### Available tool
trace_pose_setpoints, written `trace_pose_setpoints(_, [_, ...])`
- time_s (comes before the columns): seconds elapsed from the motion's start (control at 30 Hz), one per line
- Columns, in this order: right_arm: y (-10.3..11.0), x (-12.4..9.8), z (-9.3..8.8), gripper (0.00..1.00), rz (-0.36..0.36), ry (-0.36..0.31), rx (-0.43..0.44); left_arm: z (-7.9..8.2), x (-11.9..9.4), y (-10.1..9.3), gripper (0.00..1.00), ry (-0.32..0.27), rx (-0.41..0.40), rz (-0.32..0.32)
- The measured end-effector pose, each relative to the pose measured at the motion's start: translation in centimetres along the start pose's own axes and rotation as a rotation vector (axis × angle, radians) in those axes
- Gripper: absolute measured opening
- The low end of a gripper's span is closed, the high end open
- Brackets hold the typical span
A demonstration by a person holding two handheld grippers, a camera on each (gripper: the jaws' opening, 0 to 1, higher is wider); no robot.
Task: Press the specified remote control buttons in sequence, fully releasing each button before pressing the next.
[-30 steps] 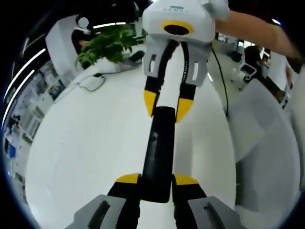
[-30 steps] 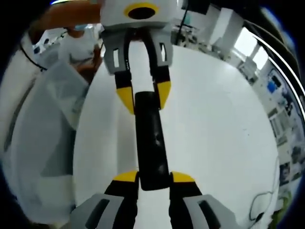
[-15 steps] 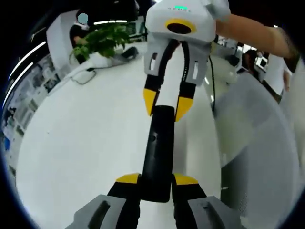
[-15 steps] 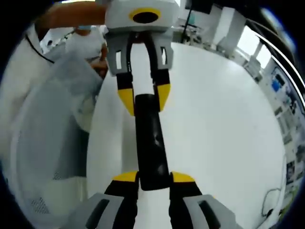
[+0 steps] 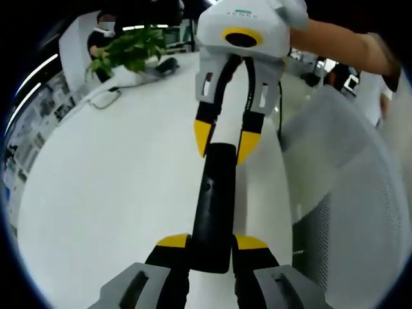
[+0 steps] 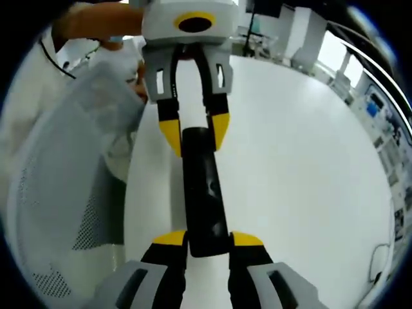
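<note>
Remote [image 5: 212,206] is held between our two grippers, one at each end, above the white table [image 5: 109,187]. In the left gripper view, the left gripper [image 5: 212,248] has its jaws narrow and clamped on the near end of the remote, and the right gripper [image 5: 222,143] comes from the top with its yellow tips on both sides of the far end. The right gripper view gives the same from the other side: the right gripper [image 6: 207,244] grips its near end of the remote [image 6: 205,193], and the left gripper [image 6: 193,136] closes on the far end.

We judge that no button is being pressed now, because both grippers are busy with holding. To do this step well, we think one gripper should keep a firm hold, or we should lay the remote flat on the table. Then the other gripper can let go and push with one tip straight down on the button. We cannot read the buttons; they show only as small marks on the black body. A mesh chair [image 6: 58,193] stands just beside the table, so we should stay over the table and keep the remote in sight.
</note>
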State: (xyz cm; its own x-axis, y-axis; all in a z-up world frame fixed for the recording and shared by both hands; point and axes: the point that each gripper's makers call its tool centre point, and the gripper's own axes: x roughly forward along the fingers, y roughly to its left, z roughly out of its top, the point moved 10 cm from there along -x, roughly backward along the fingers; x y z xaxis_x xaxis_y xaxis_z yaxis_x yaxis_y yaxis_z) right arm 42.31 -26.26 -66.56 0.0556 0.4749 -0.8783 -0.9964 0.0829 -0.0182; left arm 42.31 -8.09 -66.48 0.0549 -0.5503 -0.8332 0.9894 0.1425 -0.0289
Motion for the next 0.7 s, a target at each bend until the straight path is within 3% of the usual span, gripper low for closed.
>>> trace_pose_setpoints(0.7, [1.2, 1.8, -0.7, 0.21, 0.009, -0.006, -0.005, -1.4, 1.9, -1.2, 0.24, 0.030, -0.001, 0.001])
